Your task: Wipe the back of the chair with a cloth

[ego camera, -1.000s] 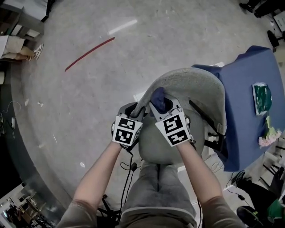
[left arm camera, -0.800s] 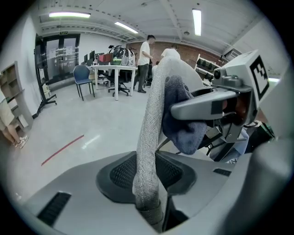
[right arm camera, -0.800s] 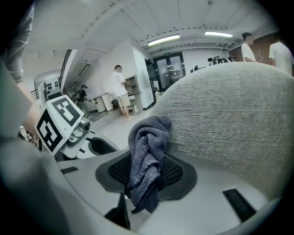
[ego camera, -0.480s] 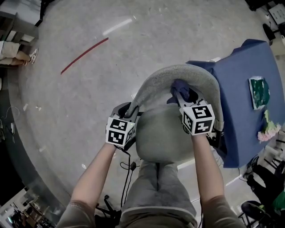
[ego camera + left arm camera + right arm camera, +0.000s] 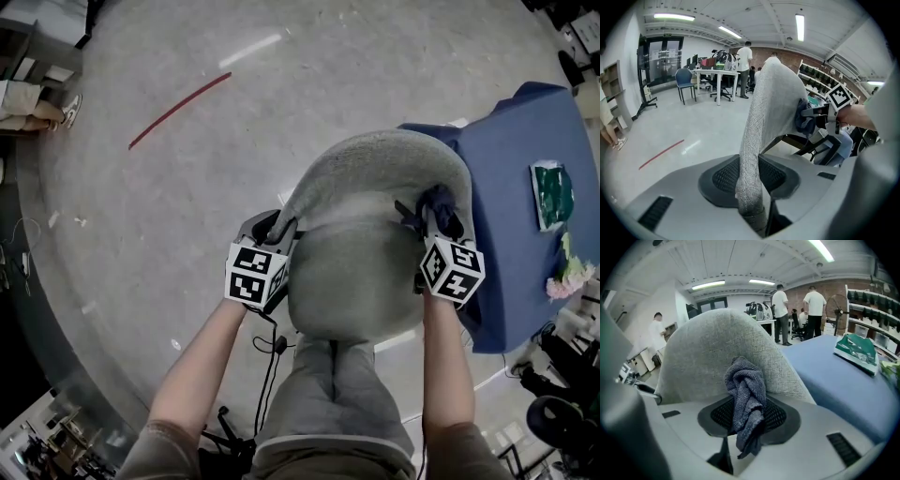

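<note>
Cloth [image 5: 746,399], dark blue and bunched, is clamped between the jaws of the right gripper [image 5: 436,214] and is held against the grey fabric chair back [image 5: 375,164] near its right edge, close to the blue-covered surface [image 5: 511,234]. The left edge of the chair back is gripped by the left gripper [image 5: 279,228], jaws closed on the fabric rim. A green packet [image 5: 553,195] is noted lying on the surface.

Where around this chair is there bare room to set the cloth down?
The table is bare between the chair back and the green packet. Beyond that it is crowded: packet and flowers. The floor toward the red line is open.
</note>
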Motion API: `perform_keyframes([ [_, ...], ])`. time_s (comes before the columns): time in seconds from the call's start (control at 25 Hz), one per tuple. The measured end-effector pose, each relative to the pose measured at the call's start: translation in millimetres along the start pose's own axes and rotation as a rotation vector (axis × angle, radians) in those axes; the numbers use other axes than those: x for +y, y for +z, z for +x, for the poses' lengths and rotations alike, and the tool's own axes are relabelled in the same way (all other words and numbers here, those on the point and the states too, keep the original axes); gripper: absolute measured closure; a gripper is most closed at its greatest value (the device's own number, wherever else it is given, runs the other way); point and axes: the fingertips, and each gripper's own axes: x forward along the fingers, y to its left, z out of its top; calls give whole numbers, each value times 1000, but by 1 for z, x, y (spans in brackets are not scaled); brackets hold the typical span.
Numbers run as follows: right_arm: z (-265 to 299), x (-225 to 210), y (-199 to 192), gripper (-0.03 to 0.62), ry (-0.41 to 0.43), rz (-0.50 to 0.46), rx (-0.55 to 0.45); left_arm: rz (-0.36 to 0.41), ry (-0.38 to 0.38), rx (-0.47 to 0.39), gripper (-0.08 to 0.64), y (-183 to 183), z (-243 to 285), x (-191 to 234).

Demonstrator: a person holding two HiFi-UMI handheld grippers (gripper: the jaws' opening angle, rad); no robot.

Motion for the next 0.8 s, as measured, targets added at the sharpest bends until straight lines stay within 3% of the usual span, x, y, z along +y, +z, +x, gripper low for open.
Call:
perform_keyframes([
  [0.12,14,20,-4,448,30,29,38,-2,-4,-5,430,0,-2,1],
  [0.28,38,70,-12,448,148,-6,100,-10,-7,-20,430,0,-1,2],
  [0.6,34,232,-44,446,570,-353,252,-30,-24,-36,430,-1,-1,2],
  [0.8,31,261,-52,445,651,-256,280,-44,-23,-53,430,0,-3,5],
])
